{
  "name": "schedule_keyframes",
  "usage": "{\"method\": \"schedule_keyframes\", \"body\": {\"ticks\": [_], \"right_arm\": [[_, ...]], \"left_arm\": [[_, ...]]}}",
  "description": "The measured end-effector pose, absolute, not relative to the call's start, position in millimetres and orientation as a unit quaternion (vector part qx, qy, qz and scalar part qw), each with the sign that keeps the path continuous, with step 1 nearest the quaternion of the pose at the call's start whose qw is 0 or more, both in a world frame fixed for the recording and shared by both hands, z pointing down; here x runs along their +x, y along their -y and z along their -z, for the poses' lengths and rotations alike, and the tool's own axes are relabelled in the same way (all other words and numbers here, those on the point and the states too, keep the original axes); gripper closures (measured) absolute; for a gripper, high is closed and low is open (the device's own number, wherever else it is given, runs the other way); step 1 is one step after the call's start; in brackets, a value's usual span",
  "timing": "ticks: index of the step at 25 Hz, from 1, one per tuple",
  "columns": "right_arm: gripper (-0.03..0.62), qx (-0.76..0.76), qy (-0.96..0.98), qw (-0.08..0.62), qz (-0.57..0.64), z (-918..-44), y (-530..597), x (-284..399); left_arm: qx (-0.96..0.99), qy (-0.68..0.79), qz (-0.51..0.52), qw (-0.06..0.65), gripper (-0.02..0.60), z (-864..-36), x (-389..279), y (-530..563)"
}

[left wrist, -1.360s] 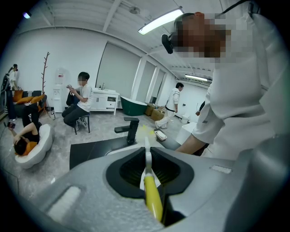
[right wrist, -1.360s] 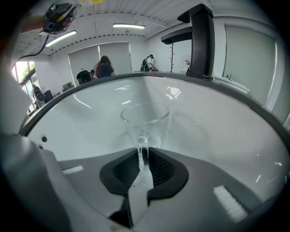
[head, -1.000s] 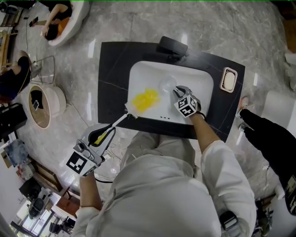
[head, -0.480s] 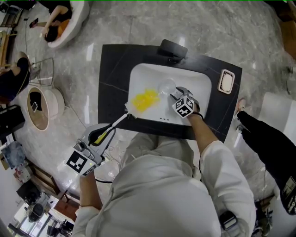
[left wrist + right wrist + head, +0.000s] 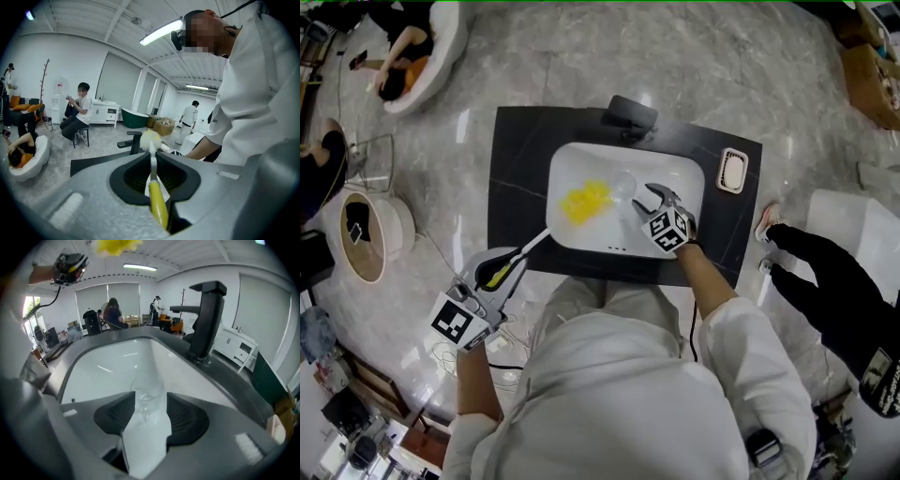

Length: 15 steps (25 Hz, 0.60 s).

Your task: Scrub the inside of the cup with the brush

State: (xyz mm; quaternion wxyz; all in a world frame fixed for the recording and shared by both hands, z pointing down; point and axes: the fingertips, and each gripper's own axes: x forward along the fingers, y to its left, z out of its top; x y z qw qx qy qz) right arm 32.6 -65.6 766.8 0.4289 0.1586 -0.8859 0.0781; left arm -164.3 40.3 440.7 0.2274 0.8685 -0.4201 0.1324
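Two right gripper (image 5: 650, 197) jaws opened, freeing cup (image 5: 147, 394)

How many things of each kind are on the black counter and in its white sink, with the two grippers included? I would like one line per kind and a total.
Clear cup: 1
Brush: 1
Faucet: 1
Soap dish: 1
Grippers: 2 (left gripper, right gripper)
Total: 6
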Motion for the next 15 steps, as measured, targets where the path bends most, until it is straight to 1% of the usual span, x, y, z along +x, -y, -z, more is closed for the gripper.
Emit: {"method": "schedule_keyframes", "body": {"ticks": [15], "right_arm": [[0.382,0.18,0.913,0.367,-0.013,-610,58,48]], "left_arm": [[0.889,0.4,-0.107,0.197,0.534,-424,-160,-22]]}}
